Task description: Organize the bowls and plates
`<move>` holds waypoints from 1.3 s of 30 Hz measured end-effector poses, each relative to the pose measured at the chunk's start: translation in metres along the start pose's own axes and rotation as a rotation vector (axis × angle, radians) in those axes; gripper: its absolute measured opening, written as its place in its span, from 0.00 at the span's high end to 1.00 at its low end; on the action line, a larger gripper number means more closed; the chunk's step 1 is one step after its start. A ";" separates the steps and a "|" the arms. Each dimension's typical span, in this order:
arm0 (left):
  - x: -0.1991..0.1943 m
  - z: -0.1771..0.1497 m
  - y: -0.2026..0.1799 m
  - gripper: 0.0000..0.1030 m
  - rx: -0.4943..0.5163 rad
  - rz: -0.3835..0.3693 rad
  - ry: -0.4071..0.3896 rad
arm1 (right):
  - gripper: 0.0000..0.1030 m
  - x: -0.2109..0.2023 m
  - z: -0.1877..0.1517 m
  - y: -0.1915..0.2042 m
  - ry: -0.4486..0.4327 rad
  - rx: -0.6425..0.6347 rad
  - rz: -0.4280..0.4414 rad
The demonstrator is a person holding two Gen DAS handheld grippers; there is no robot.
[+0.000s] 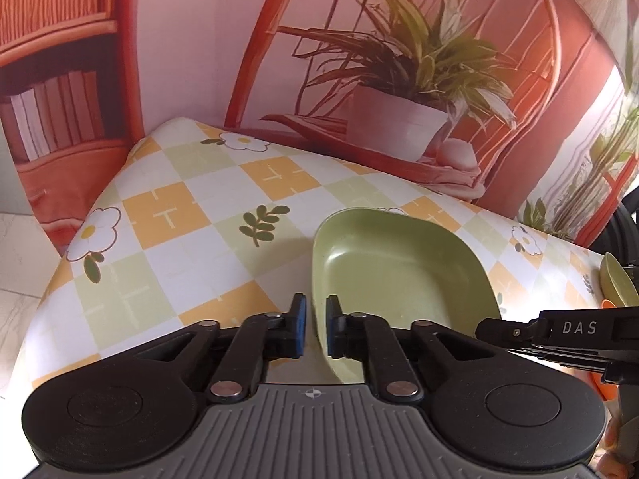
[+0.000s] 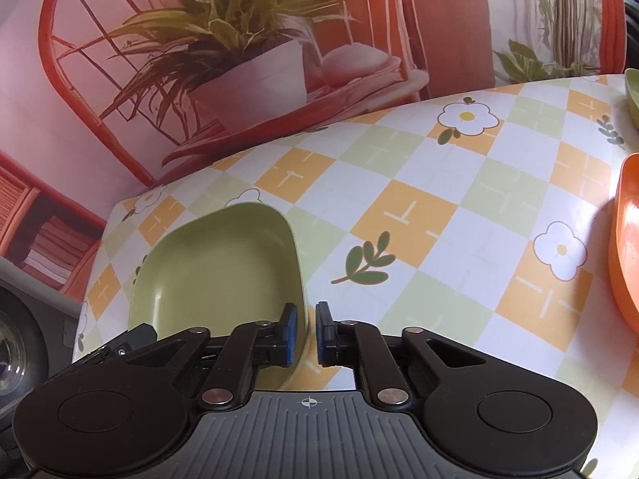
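The left gripper (image 1: 314, 325) clamps the left rim of the green bowl (image 1: 395, 275), one pad inside and one outside. The right gripper (image 2: 305, 333) clamps the same bowl (image 2: 215, 263) on its right rim. The bowl sits between them over the checked worktop (image 1: 191, 215), near its front edge. An orange bowl (image 2: 627, 247) rests by the worktop's right edge, with another green dish (image 2: 633, 92) farther back.

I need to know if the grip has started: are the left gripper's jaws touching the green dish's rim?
Touching. In the left wrist view, the left gripper straddles the green dish: its rim fills the narrow slot between the blue-padded jaws, no gap visible.
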State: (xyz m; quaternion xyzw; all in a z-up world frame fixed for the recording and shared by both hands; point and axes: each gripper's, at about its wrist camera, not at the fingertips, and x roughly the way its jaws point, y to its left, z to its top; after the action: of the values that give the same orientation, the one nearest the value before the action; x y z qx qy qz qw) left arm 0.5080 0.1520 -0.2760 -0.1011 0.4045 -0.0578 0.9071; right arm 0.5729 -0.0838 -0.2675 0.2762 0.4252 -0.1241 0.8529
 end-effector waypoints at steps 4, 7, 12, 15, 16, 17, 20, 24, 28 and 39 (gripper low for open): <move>-0.008 -0.001 -0.006 0.91 0.032 0.008 -0.013 | 0.93 -0.007 -0.001 0.000 -0.006 0.002 -0.001; -0.020 0.002 -0.010 0.90 0.073 0.012 -0.017 | 0.94 -0.015 0.000 -0.003 -0.007 0.014 0.029; -0.047 0.008 -0.017 0.90 0.097 0.014 -0.034 | 0.94 -0.039 -0.001 -0.007 -0.016 0.046 0.082; -0.064 0.008 -0.024 0.90 0.116 0.024 -0.047 | 0.94 -0.056 -0.003 -0.008 -0.023 0.070 0.106; -0.069 0.008 -0.027 0.90 0.116 0.024 -0.048 | 0.94 -0.063 -0.004 -0.008 -0.028 0.074 0.112; -0.074 0.008 -0.029 0.90 0.116 0.023 -0.050 | 0.94 -0.069 -0.004 -0.009 -0.034 0.075 0.116; -0.092 0.006 -0.038 0.90 0.121 0.023 -0.062 | 0.94 -0.088 -0.005 -0.013 -0.052 0.069 0.129; -0.112 0.000 -0.056 0.89 0.146 0.020 -0.073 | 0.94 -0.112 -0.008 -0.022 -0.085 0.060 0.137; -0.127 -0.005 -0.073 0.89 0.177 0.025 -0.078 | 0.94 -0.133 -0.008 -0.036 -0.116 0.064 0.152; -0.164 -0.015 -0.113 0.88 0.204 0.004 -0.099 | 0.94 -0.197 -0.012 -0.058 -0.252 -0.042 0.167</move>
State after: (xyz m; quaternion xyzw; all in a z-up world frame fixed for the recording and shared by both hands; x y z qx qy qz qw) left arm 0.3851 0.0709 -0.1418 -0.0100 0.3515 -0.0919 0.9316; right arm 0.4195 -0.1290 -0.1387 0.2751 0.2929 -0.0774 0.9124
